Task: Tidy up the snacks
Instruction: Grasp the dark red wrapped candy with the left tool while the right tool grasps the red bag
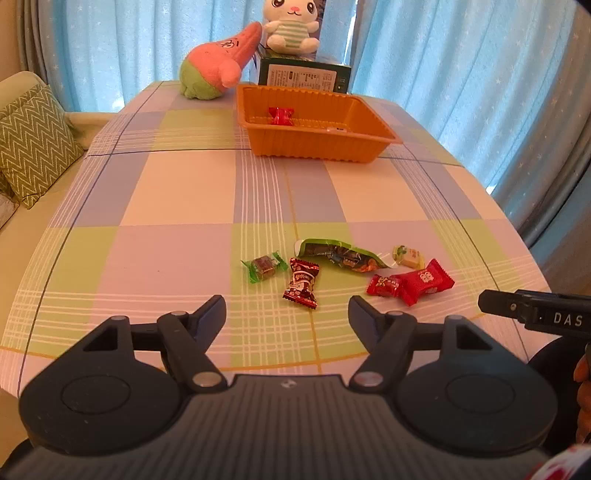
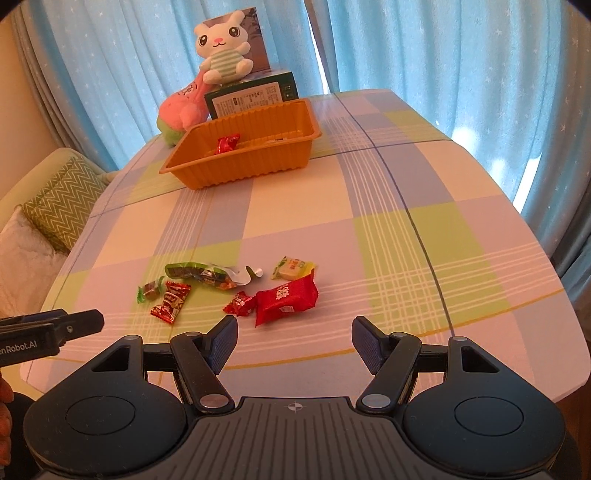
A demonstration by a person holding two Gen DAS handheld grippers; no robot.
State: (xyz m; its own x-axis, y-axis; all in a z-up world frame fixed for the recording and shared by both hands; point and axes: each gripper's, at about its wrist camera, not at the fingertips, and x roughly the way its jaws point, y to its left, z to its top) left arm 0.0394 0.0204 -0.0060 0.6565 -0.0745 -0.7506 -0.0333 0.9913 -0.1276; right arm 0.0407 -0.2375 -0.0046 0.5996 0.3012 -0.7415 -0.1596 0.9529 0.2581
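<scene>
Several wrapped snacks lie in a cluster on the checked tablecloth near the front edge: a green-wrapped candy (image 1: 264, 266), a dark red candy (image 1: 301, 283), a long green packet (image 1: 341, 255), a pale yellow candy (image 1: 408, 257), a small red candy (image 1: 384, 286) and a big red packet (image 1: 426, 281) (image 2: 286, 300). An orange tray (image 1: 317, 142) (image 2: 236, 166) stands farther back with one red candy (image 1: 280, 116) inside. My left gripper (image 1: 287, 314) is open and empty just short of the cluster. My right gripper (image 2: 294, 341) is open and empty, close in front of the big red packet.
A pink plush (image 1: 218, 64), a white bunny plush (image 1: 291, 26) and a green box (image 1: 303, 77) stand behind the tray. Blue curtains hang behind the table. A sofa with a zigzag cushion (image 1: 33, 144) is at the left.
</scene>
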